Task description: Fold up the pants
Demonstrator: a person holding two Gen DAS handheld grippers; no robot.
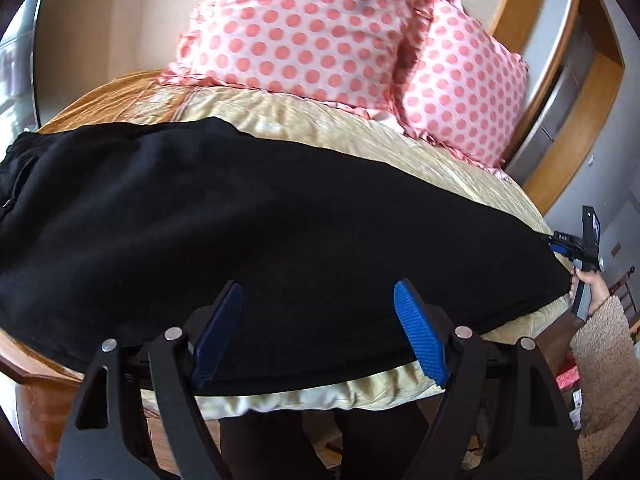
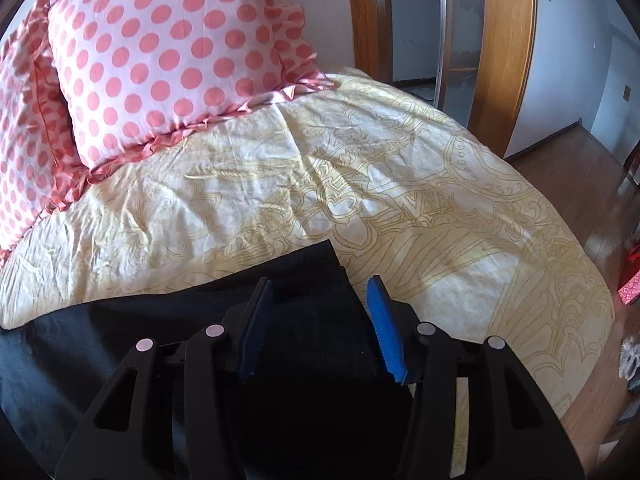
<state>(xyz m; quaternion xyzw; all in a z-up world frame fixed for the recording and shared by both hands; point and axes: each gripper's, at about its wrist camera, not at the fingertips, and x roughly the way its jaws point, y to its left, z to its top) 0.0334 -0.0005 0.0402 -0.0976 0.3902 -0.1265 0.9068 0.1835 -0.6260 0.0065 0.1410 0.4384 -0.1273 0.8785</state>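
Note:
Black pants point(image 1: 260, 220) lie flat across the near side of the bed, waist to the left and leg end to the right. My left gripper point(image 1: 318, 292) is open above the near edge of the pants, near their middle, holding nothing. My right gripper point(image 2: 320, 292) is open over the leg end of the pants point(image 2: 312, 312), holding nothing. It also shows in the left wrist view point(image 1: 568, 246) at the far right, at the pants' leg end.
The bed has a cream patterned cover point(image 2: 360, 184). Two pink polka-dot pillows point(image 1: 304, 28) lean at the head of the bed. A wooden door frame point(image 2: 504, 52) and wood floor point(image 2: 572, 184) are to the right. A beige rug point(image 1: 604, 364) lies beside the bed.

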